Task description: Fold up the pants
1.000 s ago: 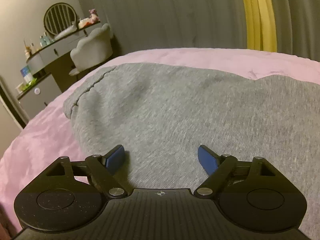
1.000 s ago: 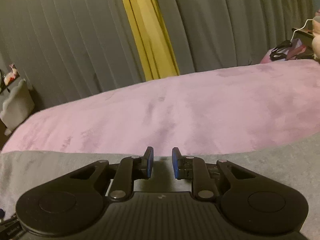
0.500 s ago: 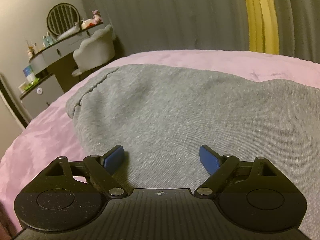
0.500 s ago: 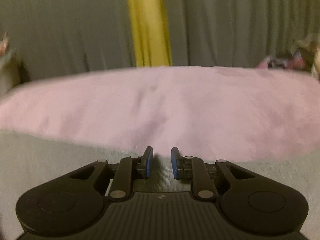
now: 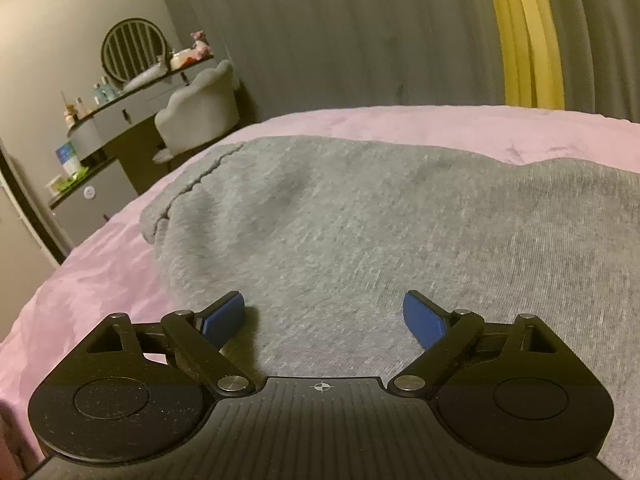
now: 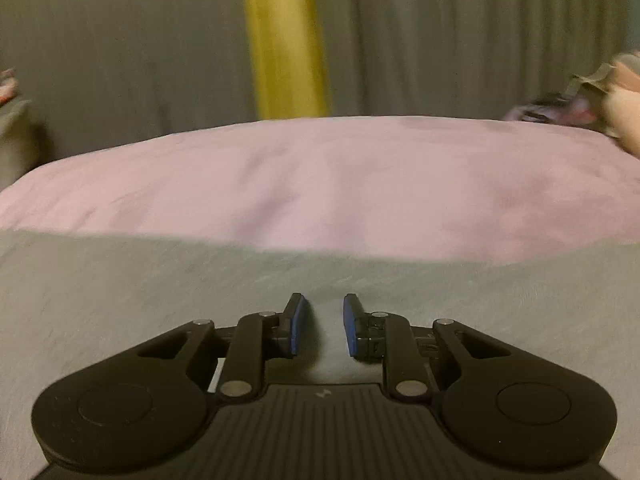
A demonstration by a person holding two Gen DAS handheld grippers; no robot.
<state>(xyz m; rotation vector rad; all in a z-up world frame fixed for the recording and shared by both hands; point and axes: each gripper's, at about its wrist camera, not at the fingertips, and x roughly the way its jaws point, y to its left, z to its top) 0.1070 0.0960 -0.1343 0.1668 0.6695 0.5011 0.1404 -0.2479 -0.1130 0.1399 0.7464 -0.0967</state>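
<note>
The soft, limp grey sweatpants (image 5: 380, 220) on the pink bed (image 5: 100, 280) should be pinched at an edge; left hand-held gripper (image 5: 324, 316) has just widened, empty, while the right hand-held gripper (image 6: 322, 324) stands narrowly apart, holding nothing.

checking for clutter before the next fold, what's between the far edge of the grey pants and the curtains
Only bare pink bedspread. In the right wrist view it runs from the far edge of the grey pants back to the curtains, with nothing lying on that stretch.

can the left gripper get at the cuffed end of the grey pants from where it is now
Probably yes. The left gripper is open over the grey pants, and the cuffed end lies ahead to its left on the pink bedspread with nothing between.
</note>
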